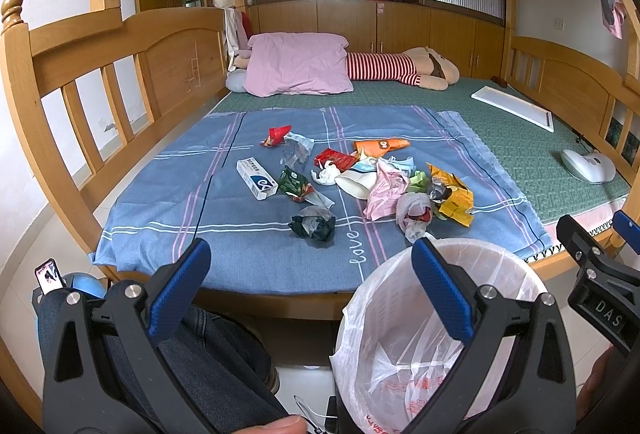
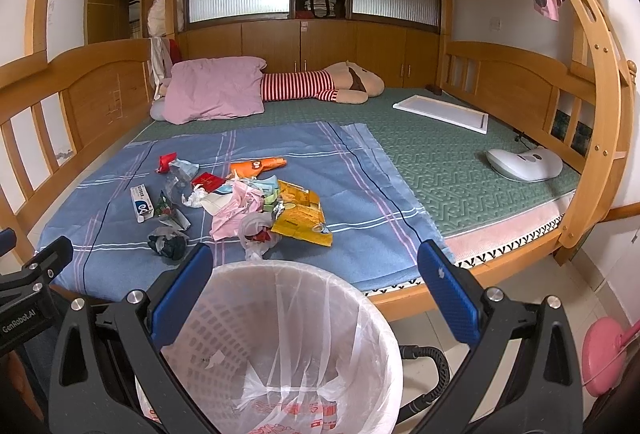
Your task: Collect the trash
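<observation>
You are holding your left claw (image 1: pixel 310 290) and your right claw (image 2: pixel 316 292) spread wide, and neither is gripping anything. Both are hanging over the floor at the foot of the bed (image 2: pixel 460 162). The trash (image 1: pixel 360 178) is lying in a loose pile on the blue sheet (image 1: pixel 168 194), out ahead of both claws. A dark crumpled bag (image 1: pixel 314 226) is sitting nearest to you. The white bin (image 2: pixel 280 346), lined with a thin bag, is standing on the floor right under your right claw.
</observation>
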Tool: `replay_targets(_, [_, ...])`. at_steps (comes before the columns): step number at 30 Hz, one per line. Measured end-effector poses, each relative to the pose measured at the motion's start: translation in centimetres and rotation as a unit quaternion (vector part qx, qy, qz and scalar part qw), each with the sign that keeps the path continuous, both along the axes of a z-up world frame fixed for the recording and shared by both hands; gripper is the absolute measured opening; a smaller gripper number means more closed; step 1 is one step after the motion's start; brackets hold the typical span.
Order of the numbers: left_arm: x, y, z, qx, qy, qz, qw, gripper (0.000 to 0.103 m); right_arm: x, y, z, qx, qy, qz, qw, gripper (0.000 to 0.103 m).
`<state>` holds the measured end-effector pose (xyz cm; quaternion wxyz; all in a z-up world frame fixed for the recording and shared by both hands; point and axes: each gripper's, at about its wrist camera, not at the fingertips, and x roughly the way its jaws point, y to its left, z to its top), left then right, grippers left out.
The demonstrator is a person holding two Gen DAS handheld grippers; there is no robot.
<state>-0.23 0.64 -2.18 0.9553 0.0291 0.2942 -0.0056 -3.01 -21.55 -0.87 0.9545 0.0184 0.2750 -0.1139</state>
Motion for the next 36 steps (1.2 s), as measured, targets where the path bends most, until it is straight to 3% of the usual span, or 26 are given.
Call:
replay_targets(22, [0.9,0.1,-0.2,0.003,0.022,-0.003,0.9997,0.1,0.9,0.3,0.0,0.007,0.008,0.01,1.0,0.1])
replay_targets(28, [3.3,0.6,-2.6,0.011,0.075,-0.002,0.9971,0.1,1.2,0.0,0.1,0.015,0.006,0.006,1.0,0.1])
replay_targets(32, [4.8,1.8,-4.7,-0.006,0.117,-0.001,0.9931,0.1,1.6,-0.4,0.3,0.021,-0.001,0.0,1.0,0.1])
replay_targets(36, [5.4,2.2,-6.0,-0.014,0.132,-0.008,0.9911,0.1,2.2,-0.6,0.5,0.029,-0.005,0.0,1.0,0.1])
